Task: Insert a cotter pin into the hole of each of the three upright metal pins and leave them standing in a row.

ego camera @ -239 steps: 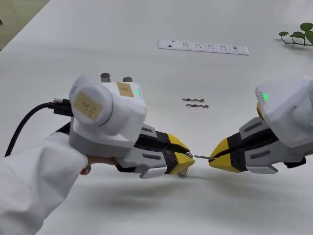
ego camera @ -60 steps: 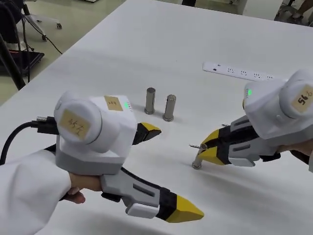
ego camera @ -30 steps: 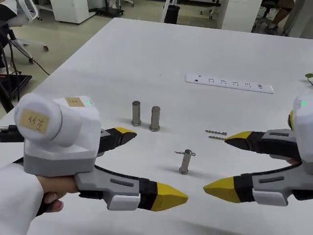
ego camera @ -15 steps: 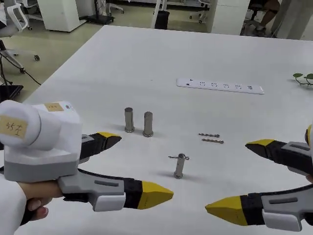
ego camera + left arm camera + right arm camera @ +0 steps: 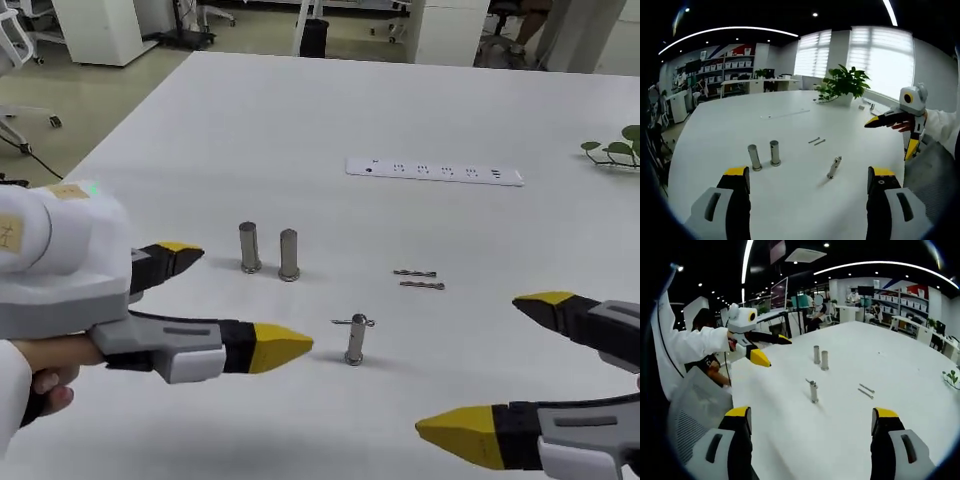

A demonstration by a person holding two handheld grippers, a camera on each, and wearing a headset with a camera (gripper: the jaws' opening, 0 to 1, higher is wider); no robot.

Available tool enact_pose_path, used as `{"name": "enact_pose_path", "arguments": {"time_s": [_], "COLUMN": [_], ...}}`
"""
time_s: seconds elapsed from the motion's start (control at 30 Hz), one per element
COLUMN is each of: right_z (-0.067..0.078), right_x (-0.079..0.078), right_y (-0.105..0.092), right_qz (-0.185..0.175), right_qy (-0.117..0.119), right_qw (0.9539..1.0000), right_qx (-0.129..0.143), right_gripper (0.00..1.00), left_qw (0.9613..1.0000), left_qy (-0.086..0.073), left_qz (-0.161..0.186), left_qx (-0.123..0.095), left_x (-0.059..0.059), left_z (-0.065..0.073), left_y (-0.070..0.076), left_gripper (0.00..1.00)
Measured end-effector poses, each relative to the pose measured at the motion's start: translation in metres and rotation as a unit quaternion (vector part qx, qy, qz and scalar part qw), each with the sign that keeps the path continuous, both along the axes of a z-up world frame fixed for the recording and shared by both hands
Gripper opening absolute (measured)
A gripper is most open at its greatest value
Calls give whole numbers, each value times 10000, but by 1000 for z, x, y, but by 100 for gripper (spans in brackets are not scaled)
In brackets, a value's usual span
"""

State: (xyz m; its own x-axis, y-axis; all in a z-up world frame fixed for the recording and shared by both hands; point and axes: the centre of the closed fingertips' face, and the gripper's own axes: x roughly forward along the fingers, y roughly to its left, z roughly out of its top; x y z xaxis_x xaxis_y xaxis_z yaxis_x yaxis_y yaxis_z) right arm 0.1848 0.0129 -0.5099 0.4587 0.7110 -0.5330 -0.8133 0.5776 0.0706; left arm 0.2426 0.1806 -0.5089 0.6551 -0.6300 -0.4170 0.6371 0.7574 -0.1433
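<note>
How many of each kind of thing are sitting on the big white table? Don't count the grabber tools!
Upright metal pins: 3
Cotter pins: 3 (2 loose, 1 through a pin)
Power strip: 1
Leafy plant: 1
Total: 8

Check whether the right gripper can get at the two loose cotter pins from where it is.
Probably yes. The right gripper is open and holds nothing, and the cotter pins lie flat on the table ahead of it. The pinned metal pin stands off to one side, not between.
</note>
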Motion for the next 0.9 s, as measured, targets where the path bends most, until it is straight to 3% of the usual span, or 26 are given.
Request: {"name": "enact_pose_path", "arguments": {"time_s": [0.1, 0.23, 0.3, 0.37, 0.47, 0.57, 0.67, 0.9], "right_z": [1, 0, 0, -2, -7, -6, -5, -8], "right_x": [0, 0, -1, -2, -2, -1, -4, -6], "right_y": [-3, -9, -10, -10, -15, -16, -14, -11], "right_qz": [-90, -227, -264, -307, -423, -515, -500, -515], "right_qy": [-2, 25, 34, 68, 118, 130, 131, 205], "right_qw": [10000, 9997, 9996, 9994, 9990, 9985, 9985, 9983], "right_qx": [29, 34, 71, 140, 67, 156, 173, 153], "right_gripper": [98, 97, 97, 96, 96, 96, 96, 96], "left_qw": [9999, 9994, 9990, 9983, 9977, 9979, 9970, 9963], "left_qy": [28, -40, 15, -45, 18, 96, 54, 128], "left_qz": [-34, 126, 180, 182, 194, 301, 389, 469], "left_qx": [109, 333, 418, 549, 648, 562, 667, 708], "left_x": [10, 32, 40, 46, 54, 63, 73, 90], "left_z": [0, -4, -9, -13, -20, -24, -27, -36], "left_y": [6, 18, 23, 26, 29, 33, 37, 37], "left_gripper": [90, 91, 87, 82, 74, 64, 62, 55]}}
